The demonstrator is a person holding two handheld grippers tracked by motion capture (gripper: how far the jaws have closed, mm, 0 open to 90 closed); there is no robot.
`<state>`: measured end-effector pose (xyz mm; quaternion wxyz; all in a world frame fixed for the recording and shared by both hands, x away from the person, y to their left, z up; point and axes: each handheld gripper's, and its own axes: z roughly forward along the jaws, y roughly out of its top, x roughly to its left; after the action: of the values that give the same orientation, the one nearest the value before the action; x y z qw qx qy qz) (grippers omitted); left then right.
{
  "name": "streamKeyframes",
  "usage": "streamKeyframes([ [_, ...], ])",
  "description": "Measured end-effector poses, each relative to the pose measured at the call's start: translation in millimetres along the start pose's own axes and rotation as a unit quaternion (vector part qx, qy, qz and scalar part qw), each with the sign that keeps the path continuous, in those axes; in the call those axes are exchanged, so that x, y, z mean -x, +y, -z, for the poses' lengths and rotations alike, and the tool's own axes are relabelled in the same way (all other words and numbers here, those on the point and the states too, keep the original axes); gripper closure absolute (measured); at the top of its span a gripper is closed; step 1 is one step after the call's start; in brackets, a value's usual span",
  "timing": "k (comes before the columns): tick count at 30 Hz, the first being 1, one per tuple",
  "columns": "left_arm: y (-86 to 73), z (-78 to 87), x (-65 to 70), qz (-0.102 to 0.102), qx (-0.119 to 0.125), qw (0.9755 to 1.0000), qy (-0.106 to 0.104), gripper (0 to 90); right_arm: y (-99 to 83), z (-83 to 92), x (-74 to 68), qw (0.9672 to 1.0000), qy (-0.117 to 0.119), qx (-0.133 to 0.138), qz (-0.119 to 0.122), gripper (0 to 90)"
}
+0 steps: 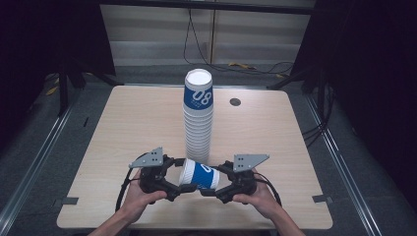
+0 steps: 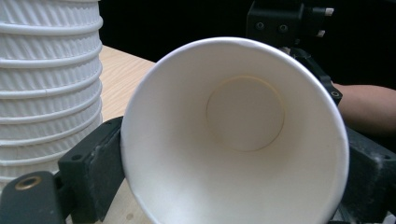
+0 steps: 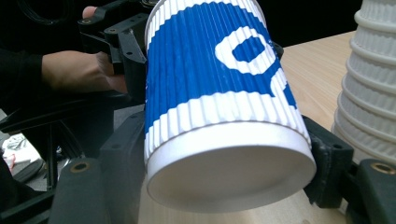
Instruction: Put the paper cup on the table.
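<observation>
A single blue-and-white paper cup (image 1: 199, 175) lies on its side just in front of the foot of the tall cup stack (image 1: 198, 118), lifted off the table (image 1: 137, 118) and spanned between the two grippers. The left gripper (image 1: 178, 186) has its jaws clamped around the cup's open mouth end; in the left gripper view the white inside and round bottom of the cup (image 2: 233, 135) face the camera with a black jaw pressed against each side. The right gripper (image 1: 209, 187) is clenched on the cup's closed base end, and the right gripper view shows the ribbed blue wall (image 3: 215, 79) wedged between its jaws with the stack (image 3: 369, 79) rising just beside it.

The main risk is crushing: both grips bear on thin paper (the rim end deforms most easily), and any pull or twist between the hands could oval the mouth, so the cup would no longer nest cleanly. The stack is the second hazard. It stands very near, possibly touching the held cup, though the high view is too coarse to say; a sideways swing could topple it.
</observation>
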<state>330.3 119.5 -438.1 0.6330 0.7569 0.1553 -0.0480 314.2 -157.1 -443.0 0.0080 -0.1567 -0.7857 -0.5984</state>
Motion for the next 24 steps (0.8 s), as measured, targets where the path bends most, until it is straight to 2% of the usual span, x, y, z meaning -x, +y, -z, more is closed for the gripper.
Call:
streamKeyframes([
  [5,0.4,1.5,-1.2,0.001,-0.005,0.9999,-0.010,12.5,-0.2,0.2,-0.9,1.0000,0.003,-0.004,-0.003,28.0],
  [8,0.2,2.5,-2.7,0.006,-0.006,0.9997,-0.022,13.9,0.7,1.3,-2.0,0.9999,0.002,-0.010,0.005,27.9],
  [13,0.2,4.3,-3.4,0.006,-0.009,0.9995,-0.030,15.9,0.6,1.4,-3.0,0.9998,0.002,-0.021,0.005,27.4],
  [16,1.1,3.6,-1.4,0.000,-0.010,0.9996,-0.028,16.6,0.5,0.6,-3.8,0.9994,-0.001,-0.033,0.008,26.3],
  [19,3.4,3.2,1.0,-0.016,-0.017,0.9994,-0.025,17.6,-0.4,-1.0,-3.8,0.9991,-0.003,-0.041,0.004,24.0],
  [24,3.8,4.1,2.1,-0.018,-0.018,0.9993,-0.026,18.0,-0.6,-1.3,-4.7,0.9990,-0.007,-0.044,0.008,23.4],
])
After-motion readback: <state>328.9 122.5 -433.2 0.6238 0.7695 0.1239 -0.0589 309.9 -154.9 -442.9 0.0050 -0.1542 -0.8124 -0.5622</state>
